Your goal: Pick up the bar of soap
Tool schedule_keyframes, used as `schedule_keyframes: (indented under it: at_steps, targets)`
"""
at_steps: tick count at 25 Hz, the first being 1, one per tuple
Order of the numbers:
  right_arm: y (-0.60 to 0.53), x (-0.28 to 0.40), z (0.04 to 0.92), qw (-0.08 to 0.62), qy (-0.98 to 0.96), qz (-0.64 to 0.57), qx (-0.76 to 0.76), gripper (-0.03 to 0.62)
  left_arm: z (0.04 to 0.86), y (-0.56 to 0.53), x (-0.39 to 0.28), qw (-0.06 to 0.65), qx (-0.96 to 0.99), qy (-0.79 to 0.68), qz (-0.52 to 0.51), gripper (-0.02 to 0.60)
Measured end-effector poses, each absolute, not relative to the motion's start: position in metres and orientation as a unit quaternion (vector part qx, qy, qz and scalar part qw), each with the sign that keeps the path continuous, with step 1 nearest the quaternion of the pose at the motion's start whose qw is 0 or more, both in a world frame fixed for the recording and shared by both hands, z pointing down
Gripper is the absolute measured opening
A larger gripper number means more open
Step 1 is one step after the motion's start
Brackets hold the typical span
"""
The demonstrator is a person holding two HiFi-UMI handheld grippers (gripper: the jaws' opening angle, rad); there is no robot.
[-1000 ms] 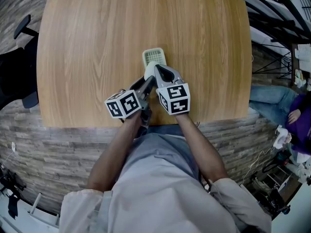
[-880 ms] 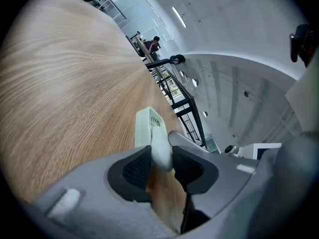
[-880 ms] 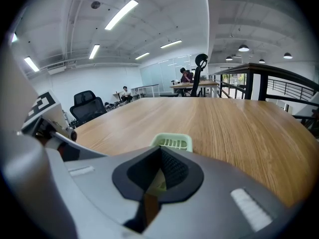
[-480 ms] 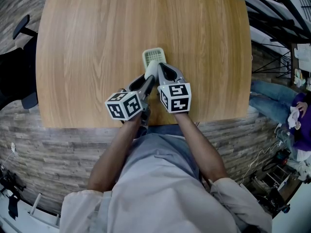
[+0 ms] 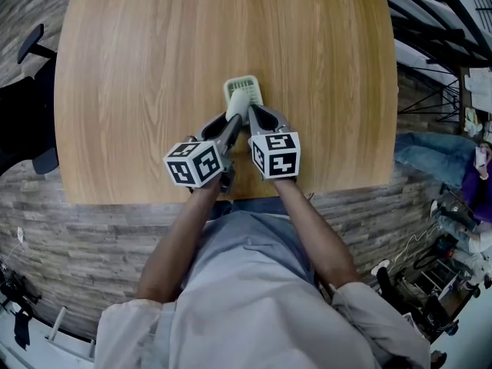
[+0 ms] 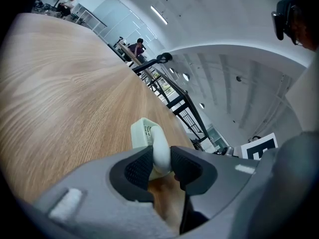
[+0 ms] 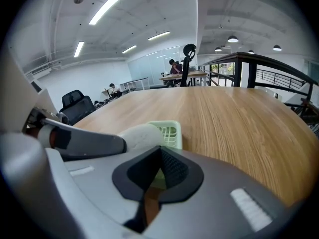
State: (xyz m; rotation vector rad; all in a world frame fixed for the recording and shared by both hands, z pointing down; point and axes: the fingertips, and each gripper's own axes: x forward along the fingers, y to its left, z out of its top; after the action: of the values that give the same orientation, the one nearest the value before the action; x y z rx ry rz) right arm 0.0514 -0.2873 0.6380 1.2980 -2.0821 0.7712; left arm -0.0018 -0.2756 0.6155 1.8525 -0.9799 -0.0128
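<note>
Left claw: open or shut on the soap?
Shut on the soap bar: the left claw has just been closing, and both pads press the bar's sides.

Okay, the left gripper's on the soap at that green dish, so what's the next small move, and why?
Probably lift the left gripper gently straight up. Its jaws have just been closing and now pinch the white bar of soap, which stands at the green soap dish. The right gripper seems clamped on the dish's rim, so the dish should stay down.
</note>
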Motion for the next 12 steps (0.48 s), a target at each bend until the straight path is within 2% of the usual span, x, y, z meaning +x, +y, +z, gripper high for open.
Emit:
schedule_keyframes:
  at_steps: [12]
  targets:
    - [-0.2829, 0.0473, 0.6331, 0.278, -0.787, 0.281, 0.474, 0.002, 0.6091, -0.2764, -0.0102, 0.51, 0.765, -0.391, -0.043, 0.109]
